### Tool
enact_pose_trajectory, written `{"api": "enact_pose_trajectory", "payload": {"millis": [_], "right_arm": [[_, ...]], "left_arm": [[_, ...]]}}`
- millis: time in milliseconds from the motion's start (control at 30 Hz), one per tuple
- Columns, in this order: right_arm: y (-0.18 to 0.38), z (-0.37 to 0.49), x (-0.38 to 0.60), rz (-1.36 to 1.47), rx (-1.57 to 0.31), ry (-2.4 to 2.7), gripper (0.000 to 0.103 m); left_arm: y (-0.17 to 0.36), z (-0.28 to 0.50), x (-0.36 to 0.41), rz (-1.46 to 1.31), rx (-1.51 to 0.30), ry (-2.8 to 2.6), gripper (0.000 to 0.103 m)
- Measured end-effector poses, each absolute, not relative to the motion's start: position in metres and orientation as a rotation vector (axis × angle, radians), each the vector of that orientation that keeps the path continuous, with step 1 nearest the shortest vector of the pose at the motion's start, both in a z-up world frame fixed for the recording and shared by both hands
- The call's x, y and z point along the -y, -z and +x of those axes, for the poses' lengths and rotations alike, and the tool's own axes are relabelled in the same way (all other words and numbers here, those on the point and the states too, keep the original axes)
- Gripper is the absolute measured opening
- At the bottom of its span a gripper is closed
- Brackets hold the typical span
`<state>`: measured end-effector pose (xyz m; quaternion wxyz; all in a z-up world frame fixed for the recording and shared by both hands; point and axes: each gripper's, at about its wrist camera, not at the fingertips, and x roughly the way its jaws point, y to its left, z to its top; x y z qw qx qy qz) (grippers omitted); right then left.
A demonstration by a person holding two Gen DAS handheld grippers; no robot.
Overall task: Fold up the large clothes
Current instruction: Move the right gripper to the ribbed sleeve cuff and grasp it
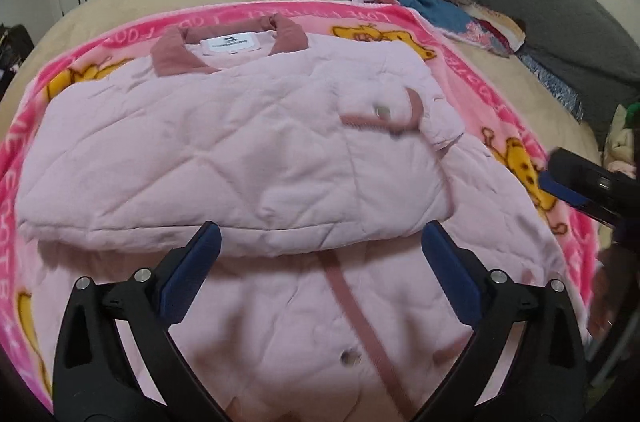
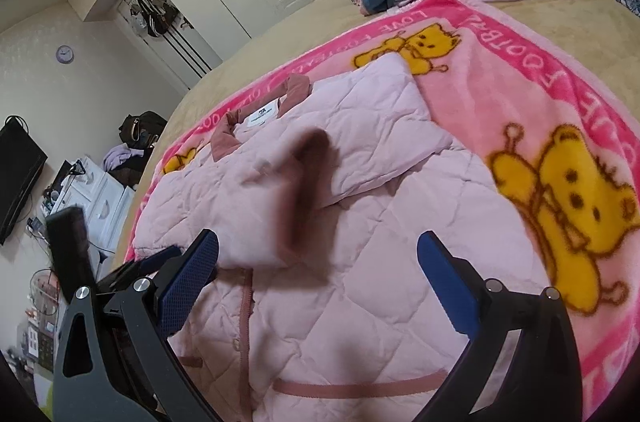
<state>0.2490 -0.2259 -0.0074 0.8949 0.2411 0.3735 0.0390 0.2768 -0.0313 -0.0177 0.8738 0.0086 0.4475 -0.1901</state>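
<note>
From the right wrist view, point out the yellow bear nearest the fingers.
The large yellow bear on the pink blanket's right border; the bear beyond the jacket is farther.

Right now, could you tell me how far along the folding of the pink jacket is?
Partly done. The pink quilted jacket lies on the pink bear blanket with both sleeves already folded across its chest; a sleeve cuff rests on top. Nothing is in hand: the left tongs and right tongs are open above the lower body. Left to do: fold the hem up towards the collar.
</note>
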Motion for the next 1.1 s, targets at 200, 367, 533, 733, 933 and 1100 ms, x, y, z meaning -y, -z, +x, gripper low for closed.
{"api": "enact_pose_trajectory", "payload": {"millis": [200, 367, 533, 733, 933, 1100], "right_arm": [[0.031, 0.269, 0.207, 0.554, -0.841, -0.113, 0.099], [0.052, 0.287, 0.195, 0.628, -0.873, -0.128, 0.099], [0.062, 0.304, 0.186, 0.686, -0.870, -0.162, 0.089], [0.072, 0.319, 0.176, 0.597, -0.905, -0.118, 0.055], [0.024, 0.318, 0.154, 0.363, -0.753, -0.182, 0.022], [-0.051, 0.333, 0.136, 0.129, -0.595, -0.239, 0.020]], "left_arm": [[0.007, 0.272, -0.022, -0.075, -0.924, 0.308, 0.094], [-0.002, 0.265, -0.066, -0.119, -0.879, 0.224, 0.094], [-0.003, 0.262, -0.103, -0.186, -0.866, 0.165, 0.094], [-0.004, 0.259, -0.131, -0.280, -0.845, 0.125, 0.094], [0.000, 0.256, -0.137, -0.324, -0.834, 0.112, 0.094], [0.000, 0.256, -0.138, -0.329, -0.830, 0.107, 0.094]]}}
